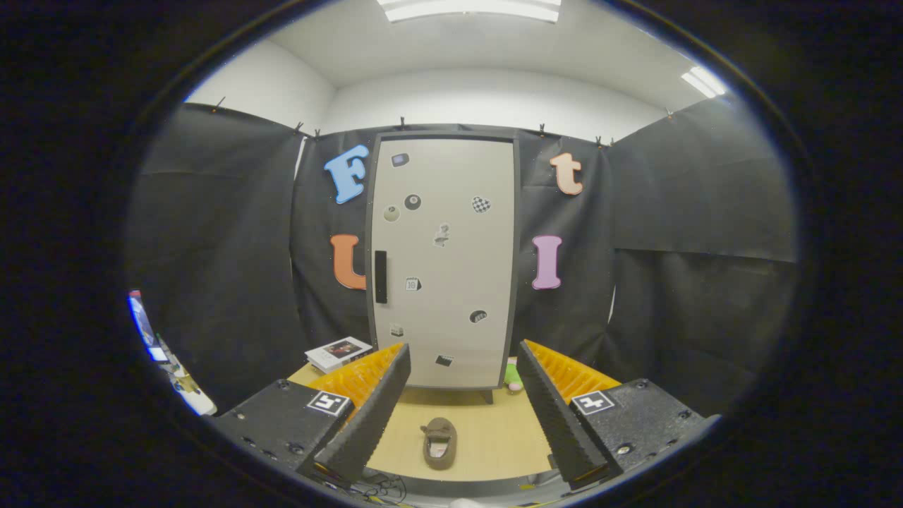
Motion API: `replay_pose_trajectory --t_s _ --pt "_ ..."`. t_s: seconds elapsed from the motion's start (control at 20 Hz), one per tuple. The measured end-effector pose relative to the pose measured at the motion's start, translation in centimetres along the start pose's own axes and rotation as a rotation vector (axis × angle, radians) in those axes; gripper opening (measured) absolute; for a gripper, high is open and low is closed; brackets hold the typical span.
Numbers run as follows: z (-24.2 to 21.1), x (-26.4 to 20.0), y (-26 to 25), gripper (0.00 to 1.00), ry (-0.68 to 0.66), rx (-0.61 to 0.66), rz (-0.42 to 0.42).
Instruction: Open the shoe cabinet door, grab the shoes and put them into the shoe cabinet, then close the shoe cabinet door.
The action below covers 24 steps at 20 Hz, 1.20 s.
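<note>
Pale grey and tall, the shoe cabinet (444, 261) with its dark frame stood shut at the far side of the light wooden table (494, 441), its door flush and dotted with small stickers too tiny to make out. A black vertical handle (381, 276) sat on the door's left edge. The gripper (462, 413) was held back from the table with its two fingers spread wide and holding nothing, and their tips ended short of the cabinet. Between the fingers, on the tabletop and well apart from the cabinet, lay a small brown slipper-like shoe (439, 443), its toe pointing toward the cabinet; its inside looked lighter, though the detail was unclear. Beside the cabinet's lower right corner a small green and pink object (513, 375) showed, half hidden behind the right finger, so its shape could not be told. To the left of the cabinet's base a white boxed item with a dark printed top (338, 353) rested on the table, its near end cut off by the left finger. Black cloth (226, 247) hung behind and to both sides.
</note>
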<state>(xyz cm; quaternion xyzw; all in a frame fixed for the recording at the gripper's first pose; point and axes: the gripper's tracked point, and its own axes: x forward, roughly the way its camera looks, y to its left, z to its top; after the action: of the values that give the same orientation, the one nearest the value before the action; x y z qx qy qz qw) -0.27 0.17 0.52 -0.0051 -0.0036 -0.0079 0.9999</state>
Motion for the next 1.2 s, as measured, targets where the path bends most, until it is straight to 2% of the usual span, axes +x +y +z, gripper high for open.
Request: replay_pose_trajectory --t_s 0.25,0.65,0.75,0.85,1.2 --pt "-0.6 0.2 -1.0 0.99 0.007 0.005 -0.038" --pt "-0.9 0.7 -0.2 0.99 0.001 0.002 -0.031" --pt "-1.1 1.4 -0.4 0.99 0.007 0.009 -0.056" --pt "-1.6 2.9 0.2 0.99 0.028 0.02 -0.054" --pt "-1.3 10.6 4.5 0.99 0.018 -0.008 0.04"
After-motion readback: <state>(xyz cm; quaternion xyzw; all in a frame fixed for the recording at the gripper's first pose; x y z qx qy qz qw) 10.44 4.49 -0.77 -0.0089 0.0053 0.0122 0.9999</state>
